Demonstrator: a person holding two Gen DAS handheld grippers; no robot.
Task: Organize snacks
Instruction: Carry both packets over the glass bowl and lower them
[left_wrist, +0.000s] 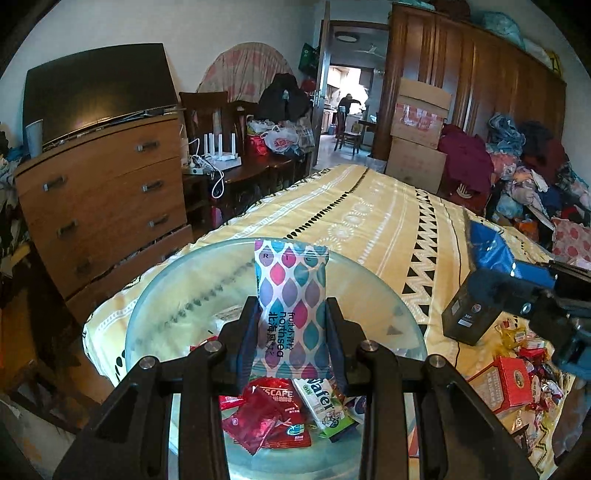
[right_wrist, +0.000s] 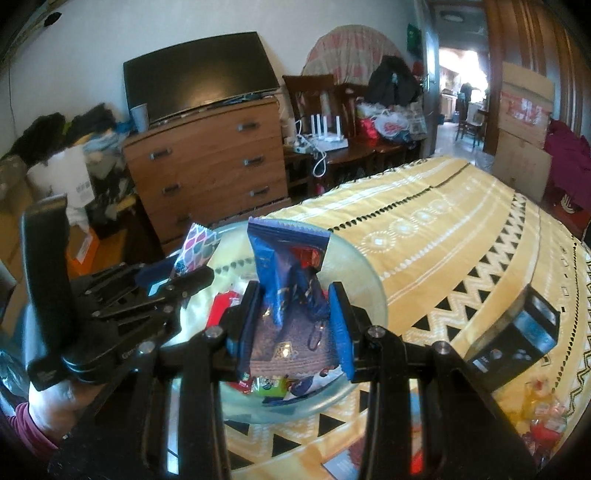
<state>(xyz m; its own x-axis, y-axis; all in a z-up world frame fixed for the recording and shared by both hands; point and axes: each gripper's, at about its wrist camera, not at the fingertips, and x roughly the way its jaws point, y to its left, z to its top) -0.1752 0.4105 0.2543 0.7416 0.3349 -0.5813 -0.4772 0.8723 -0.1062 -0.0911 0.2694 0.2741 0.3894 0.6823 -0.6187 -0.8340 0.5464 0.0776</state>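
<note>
Both grippers are at the carry-and-drop step of the sorting: each holds one packet above the round clear glass bowl that sits on the yellow patterned bedspread. The left gripper has its jaws narrowed on a white sachet printed with pink, teal and purple leaf shapes, which stands upright over the bowl's middle. The right gripper has its jaws clamped on a crinkled blue foil snack packet, also upright, with the bowl rim at about 12 o'clock beyond it. The bowl already holds red Nescafe sachets and a green-and-white wafer bar near its 6 o'clock side. More loose sweets and a red carton lie on the bedspread at the bowl's 3 o'clock, beside a dark rectangular box. The next move, as I judge it, calls for opening each pair of jaws in turn so the packets fall inside the rim, then going back to 3 o'clock for the remaining pile.
</note>
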